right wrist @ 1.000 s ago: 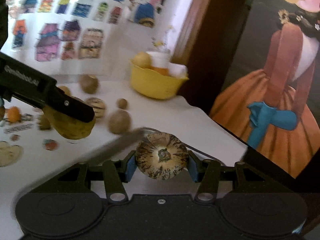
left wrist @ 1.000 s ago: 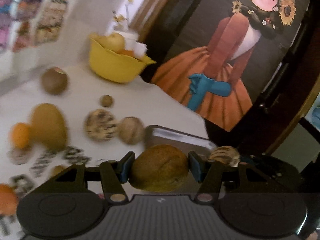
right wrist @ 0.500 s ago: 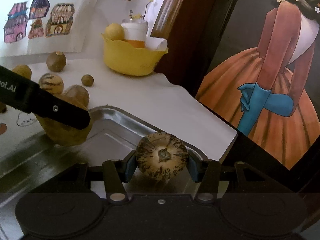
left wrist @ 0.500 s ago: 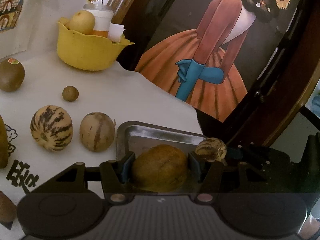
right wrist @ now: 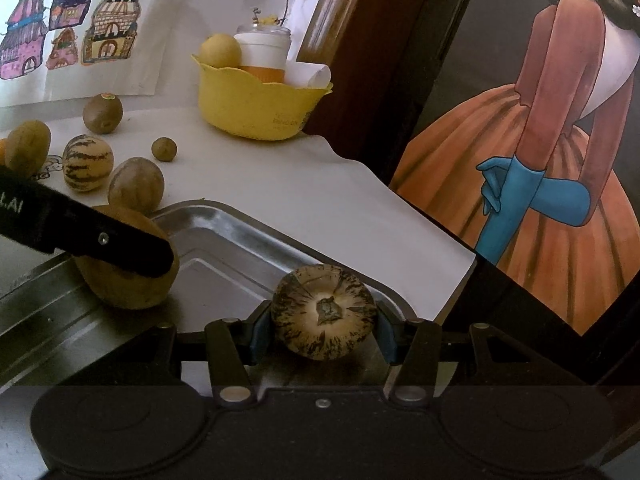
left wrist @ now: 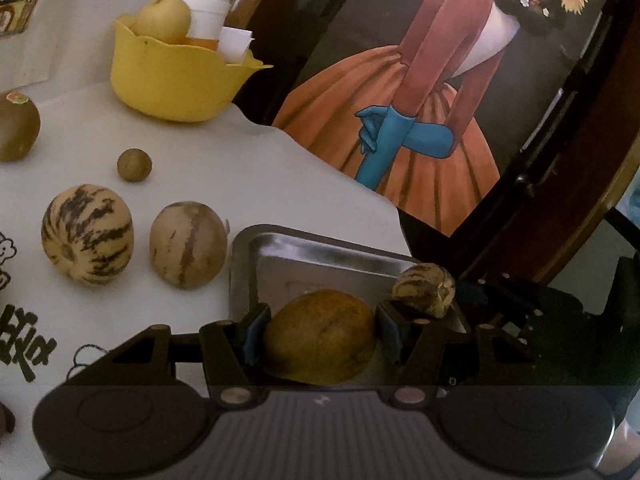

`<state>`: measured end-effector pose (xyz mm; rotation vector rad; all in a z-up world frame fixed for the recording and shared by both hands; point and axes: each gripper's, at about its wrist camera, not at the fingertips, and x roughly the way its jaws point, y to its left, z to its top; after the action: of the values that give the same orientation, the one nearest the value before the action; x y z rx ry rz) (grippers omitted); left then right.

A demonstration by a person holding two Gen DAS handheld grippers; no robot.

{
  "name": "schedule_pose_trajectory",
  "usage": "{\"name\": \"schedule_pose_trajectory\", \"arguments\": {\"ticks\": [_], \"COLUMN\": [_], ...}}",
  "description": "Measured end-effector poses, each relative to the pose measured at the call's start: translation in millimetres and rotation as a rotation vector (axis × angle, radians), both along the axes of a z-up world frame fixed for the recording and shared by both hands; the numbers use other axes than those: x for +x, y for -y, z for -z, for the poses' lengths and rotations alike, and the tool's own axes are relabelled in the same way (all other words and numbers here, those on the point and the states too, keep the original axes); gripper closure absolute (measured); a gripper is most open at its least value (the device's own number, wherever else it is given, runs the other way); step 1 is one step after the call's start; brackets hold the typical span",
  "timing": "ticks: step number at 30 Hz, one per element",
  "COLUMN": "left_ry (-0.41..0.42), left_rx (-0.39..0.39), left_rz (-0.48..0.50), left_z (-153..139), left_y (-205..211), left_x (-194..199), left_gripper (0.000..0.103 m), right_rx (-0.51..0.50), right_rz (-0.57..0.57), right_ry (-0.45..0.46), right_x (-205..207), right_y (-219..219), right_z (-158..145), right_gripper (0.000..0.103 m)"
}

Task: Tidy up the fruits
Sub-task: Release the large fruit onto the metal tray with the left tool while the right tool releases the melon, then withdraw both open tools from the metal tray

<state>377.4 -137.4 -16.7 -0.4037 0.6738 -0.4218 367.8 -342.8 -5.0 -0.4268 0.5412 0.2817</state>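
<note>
White cloth covers the table (left wrist: 248, 184), where a striped melon (left wrist: 87, 234) and a paler melon (left wrist: 188, 245) sit side by side, just left of a metal tray (left wrist: 320, 252). Behind them stand a small round brown fruit (left wrist: 134, 165) and a yellow bowl (left wrist: 172, 80) holding a pear. The left gripper (left wrist: 320, 334) clamps a brown oval fruit (left wrist: 320, 336) between its blue pads, low over the tray's left part. To its right, the right gripper (right wrist: 324, 330) grips a striped round fruit (right wrist: 325, 312), stem end facing the camera, over the tray near its right rim.
</note>
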Motion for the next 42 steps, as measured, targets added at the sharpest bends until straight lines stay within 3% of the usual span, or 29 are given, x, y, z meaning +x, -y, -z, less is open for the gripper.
{"name": "schedule_pose_trajectory", "arguments": {"ticks": [12, 19, 26, 37, 42], "left_ry": [-0.021, 0.026, 0.111, 0.147, 0.148], "left_rx": [-0.007, -0.032, 0.006, 0.081, 0.121], "left_rz": [0.025, 0.002, -0.058, -0.136, -0.156], "left_z": [-3.2, -19.4, -43.6, -63.5, -64.1], "left_y": [-3.7, -15.4, -30.1, -58.0, -68.5], "left_x": [-1.5, -23.5, -70.2, -144.5, -177.8], "left_gripper": [0.041, 0.023, 0.003, 0.001, 0.001], "right_rx": [0.008, 0.054, 0.119, 0.174, 0.207], "right_rz": [0.012, 0.034, 0.036, 0.004, 0.013], "right_ry": [0.006, 0.016, 0.066, 0.124, 0.106], "right_x": [-8.8, -29.5, -71.3, -155.7, -189.3], "right_y": [4.1, 10.6, 11.2, -8.0, -15.0], "right_z": [-2.4, -11.0, -36.1, -66.3, -73.1], "right_gripper": [0.044, 0.036, 0.019, 0.002, 0.001]}}
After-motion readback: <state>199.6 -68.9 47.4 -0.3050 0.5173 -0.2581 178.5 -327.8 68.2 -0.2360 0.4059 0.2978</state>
